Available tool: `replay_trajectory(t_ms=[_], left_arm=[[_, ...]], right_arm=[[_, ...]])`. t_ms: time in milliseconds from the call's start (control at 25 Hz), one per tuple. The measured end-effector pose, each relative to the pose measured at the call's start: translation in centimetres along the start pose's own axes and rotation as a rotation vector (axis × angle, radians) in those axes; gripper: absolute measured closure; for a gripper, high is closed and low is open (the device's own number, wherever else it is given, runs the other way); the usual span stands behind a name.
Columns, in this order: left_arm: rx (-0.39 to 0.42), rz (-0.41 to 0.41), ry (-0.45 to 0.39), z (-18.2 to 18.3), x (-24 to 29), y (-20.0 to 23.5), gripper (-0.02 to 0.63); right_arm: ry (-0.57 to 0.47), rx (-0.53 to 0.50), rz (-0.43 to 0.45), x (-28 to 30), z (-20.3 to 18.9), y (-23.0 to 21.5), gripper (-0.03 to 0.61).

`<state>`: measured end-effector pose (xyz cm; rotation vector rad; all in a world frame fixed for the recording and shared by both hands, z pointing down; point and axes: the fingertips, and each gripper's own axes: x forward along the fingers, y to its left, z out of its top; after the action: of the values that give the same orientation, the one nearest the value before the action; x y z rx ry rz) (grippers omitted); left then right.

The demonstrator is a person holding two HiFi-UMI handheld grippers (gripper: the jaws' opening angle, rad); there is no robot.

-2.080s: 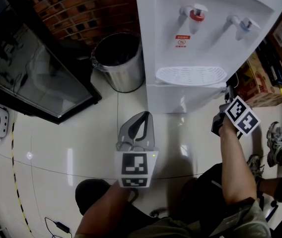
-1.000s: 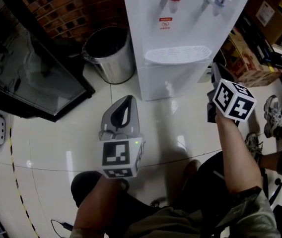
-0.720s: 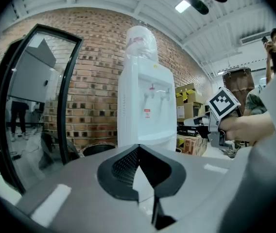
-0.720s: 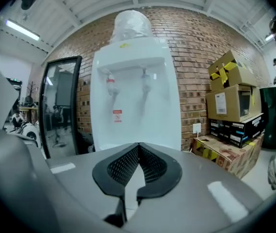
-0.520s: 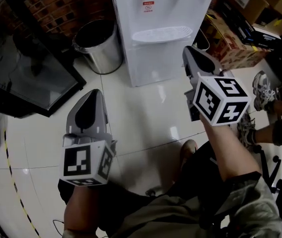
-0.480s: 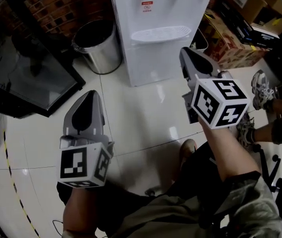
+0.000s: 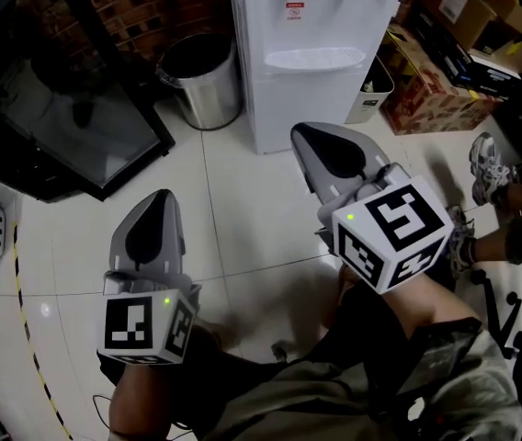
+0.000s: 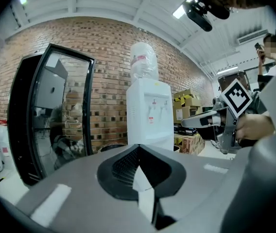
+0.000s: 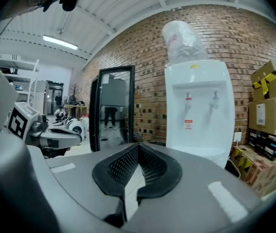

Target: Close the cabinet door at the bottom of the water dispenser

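The white water dispenser (image 7: 307, 53) stands at the top of the head view, against the brick wall. Its lower front (image 7: 302, 118) looks flush, with no door standing out. Both grippers hang in the air in front of it, well apart from it. My left gripper (image 7: 160, 197) is at the lower left, shut and holding nothing. Nearer the dispenser, my right gripper (image 7: 300, 133) is also shut with nothing in it. The left gripper view shows its closed jaws (image 8: 138, 147), the dispenser (image 8: 150, 113) and the right gripper (image 8: 203, 122). The right gripper view shows closed jaws (image 9: 138, 145) and the dispenser (image 9: 198, 110).
A steel bin (image 7: 201, 81) stands left of the dispenser, and a black glass-door cabinet (image 7: 77, 127) stands further left. Cardboard boxes (image 7: 426, 90) and a small white bin (image 7: 371, 85) are on the right. A person's shoe (image 7: 486, 159) is at the right edge.
Both grippers have drawn back from the dispenser and risen. The right gripper has swung from beside the dispenser's right side to the middle in front of it.
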<state>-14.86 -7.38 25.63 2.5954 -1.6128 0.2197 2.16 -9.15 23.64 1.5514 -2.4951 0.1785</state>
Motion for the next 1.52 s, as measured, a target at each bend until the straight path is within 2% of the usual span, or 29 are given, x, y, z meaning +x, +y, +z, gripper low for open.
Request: replay_trajectory(t_ms=[200,520,640,800,1000,1280,1520], left_arm=[[0.019,0.003,0.008,-0.9,-2.2,0.1,0.612],[0.047,0.011,0.026,-2.0,-4.7,0.1,0.612],[0.042,0.032,0.026,-1.9,-5.5,0.4,0.612],[0.049,0.049,0.012,-1.7,-6.2,0.9,0.612],[0.039,0.047,0.058,-2.4,-6.4,0.6,0.612],[0.041,0.03,0.0,-1.0,-5.9,0.1,0.612],[0.027,0.026,0.003,-0.8,-5.8,0.0,0.612]], right_arm=[[0.039,-0.076,0.122,-0.2,-1.2,5.7,0.578],[0.05,-0.094,0.39,-0.6,-3.2,13.9,0.578],[0.048,-0.09,0.45,-1.0,-3.7,15.6,0.578],[0.055,-0.094,0.494,-1.0,-4.1,17.0,0.578],[0.068,-0.099,0.496,-0.8,-4.5,17.3,0.578],[0.054,-0.11,0.479,-0.7,-4.3,17.0,0.578],[0.06,-0.104,0.495,-0.5,-4.2,17.2,0.578]])
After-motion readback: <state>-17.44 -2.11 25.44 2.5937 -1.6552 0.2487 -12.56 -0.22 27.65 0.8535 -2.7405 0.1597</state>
